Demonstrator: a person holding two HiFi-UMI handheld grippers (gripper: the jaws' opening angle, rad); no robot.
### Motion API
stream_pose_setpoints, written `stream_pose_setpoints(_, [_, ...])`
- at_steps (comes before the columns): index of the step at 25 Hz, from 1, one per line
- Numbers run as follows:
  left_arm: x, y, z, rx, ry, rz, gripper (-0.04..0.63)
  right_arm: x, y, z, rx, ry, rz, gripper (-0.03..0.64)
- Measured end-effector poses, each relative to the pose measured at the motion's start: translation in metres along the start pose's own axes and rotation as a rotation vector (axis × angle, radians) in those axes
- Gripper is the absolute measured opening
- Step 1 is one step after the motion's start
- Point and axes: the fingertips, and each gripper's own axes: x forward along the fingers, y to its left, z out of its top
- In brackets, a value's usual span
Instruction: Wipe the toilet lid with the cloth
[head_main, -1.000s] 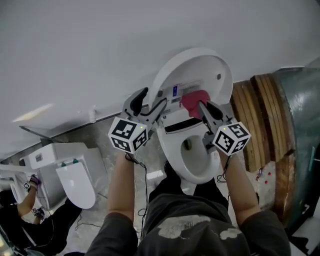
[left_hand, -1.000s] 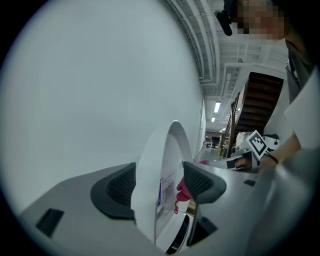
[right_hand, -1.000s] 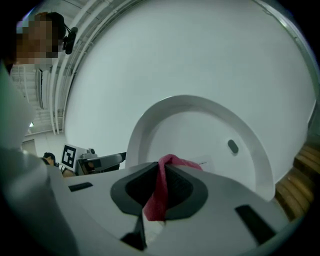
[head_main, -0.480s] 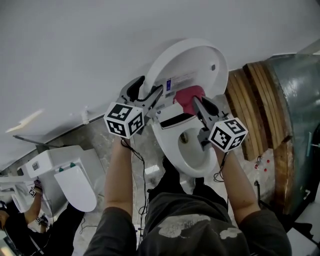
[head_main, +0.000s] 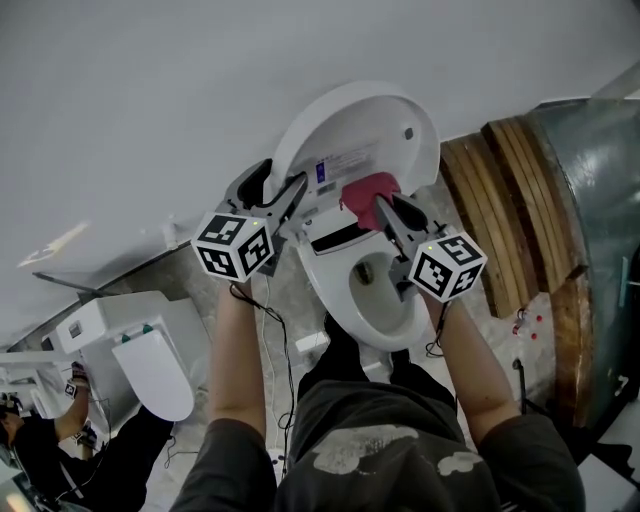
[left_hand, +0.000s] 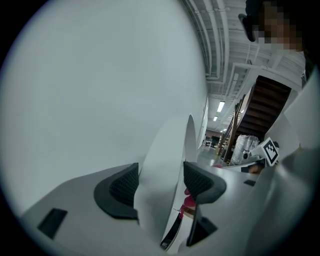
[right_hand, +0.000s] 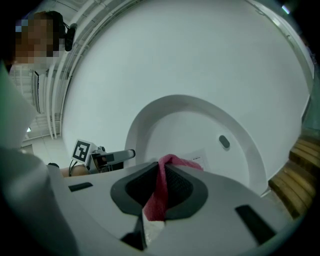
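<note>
Two grippers up at the raised toilet lid (head_main: 392, 112). Left gripper (head_main: 272, 182) (left_hand: 161, 186): jaws clamped on the lid's left edge, white rim pinched between the dark pads. Right gripper (head_main: 384, 208) (right_hand: 159, 189): jaws closed tight on the pink cloth (head_main: 364, 189) (right_hand: 161, 192), with the cloth pressed to the lid's inner face just beside the printed label (head_main: 340, 166), above the open seat (head_main: 392, 318). Second toilet (head_main: 152, 366) low at left on the floor. Wooden planks (head_main: 512, 222) leaning at right, near the lid.
</note>
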Motion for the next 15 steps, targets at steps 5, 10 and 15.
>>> stream_pose_setpoints(5, [-0.012,-0.016,-0.004,-0.023,-0.014,0.038,0.301,-0.018,-0.001,-0.003,0.007,-0.005,0.020,0.040])
stream_pose_setpoints(10, [-0.024,-0.038,-0.014,0.008,-0.007,0.091,0.299,-0.037,-0.003,-0.010,0.015,-0.003,0.040,0.041])
stream_pose_setpoints(15, [-0.043,-0.065,-0.025,-0.011,-0.043,0.131,0.299,-0.064,-0.003,-0.021,0.022,0.001,0.066,0.041])
